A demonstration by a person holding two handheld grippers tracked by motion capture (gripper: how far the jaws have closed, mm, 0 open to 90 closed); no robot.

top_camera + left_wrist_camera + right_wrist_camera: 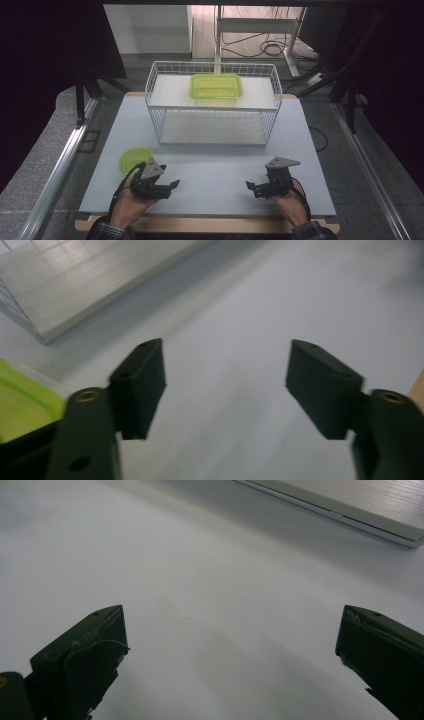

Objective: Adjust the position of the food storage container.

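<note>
Your left gripper [172,186] lower left: jaws spread, nothing between | green lid [134,159] just beside | your right gripper [250,188]: jaws spread, tabletop [220,160] below

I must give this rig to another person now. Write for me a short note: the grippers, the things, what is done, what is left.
Left gripper: jaws open, nothing between them, low over the table.
Right gripper: jaws open wide, holds nothing, near the front edge.
Small green bowl: on the table, just behind the left gripper, not held.
Green container: on the top shelf of the wire rack.
Done: nothing is gripped so far.
Left: probably pick up the bowl; the lower shelf looks free.
</note>
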